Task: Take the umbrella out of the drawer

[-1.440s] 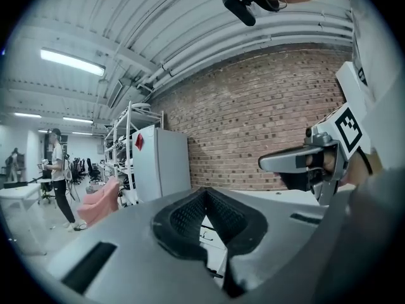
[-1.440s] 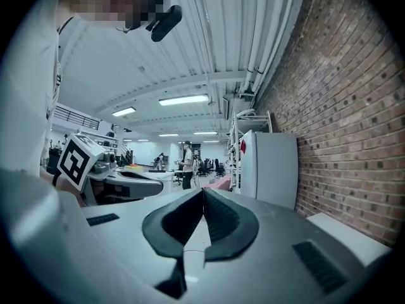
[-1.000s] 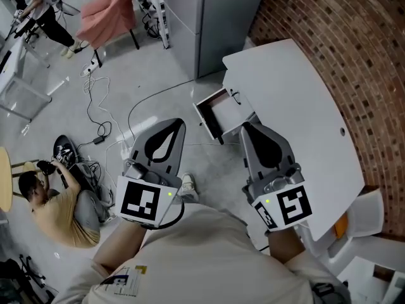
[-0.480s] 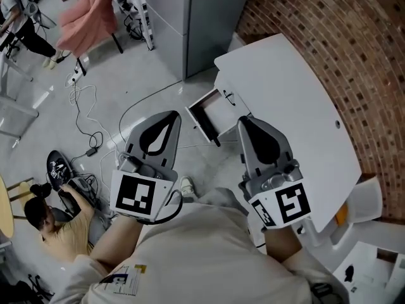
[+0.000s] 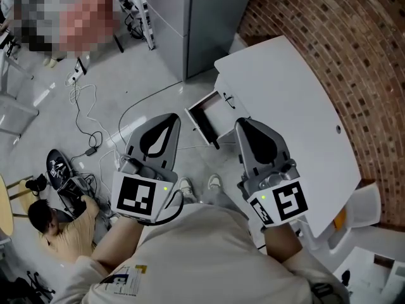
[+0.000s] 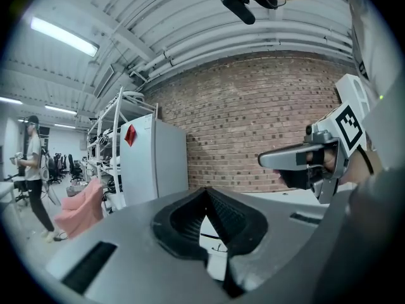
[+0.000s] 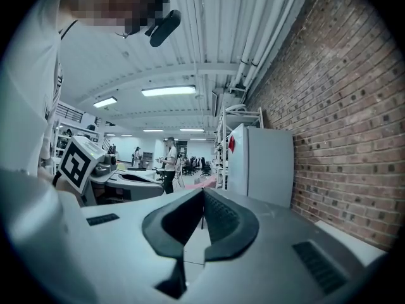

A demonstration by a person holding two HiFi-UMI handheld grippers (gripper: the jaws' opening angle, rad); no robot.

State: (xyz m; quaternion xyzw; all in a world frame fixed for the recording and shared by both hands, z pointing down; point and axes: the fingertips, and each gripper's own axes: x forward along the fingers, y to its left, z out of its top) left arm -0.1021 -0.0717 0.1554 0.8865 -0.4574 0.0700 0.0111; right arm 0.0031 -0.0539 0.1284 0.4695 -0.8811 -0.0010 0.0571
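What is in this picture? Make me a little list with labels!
left gripper: jaws together, nothing in them, over the floor
right gripper: jaws together, nothing in them, beside the drawer
drawer: pulled open, in the desk
umbrella: not visible; the inside of the drawer is too dark to tell
desk: white, bare top, by the brick wall
person: sitting on the floor near cables
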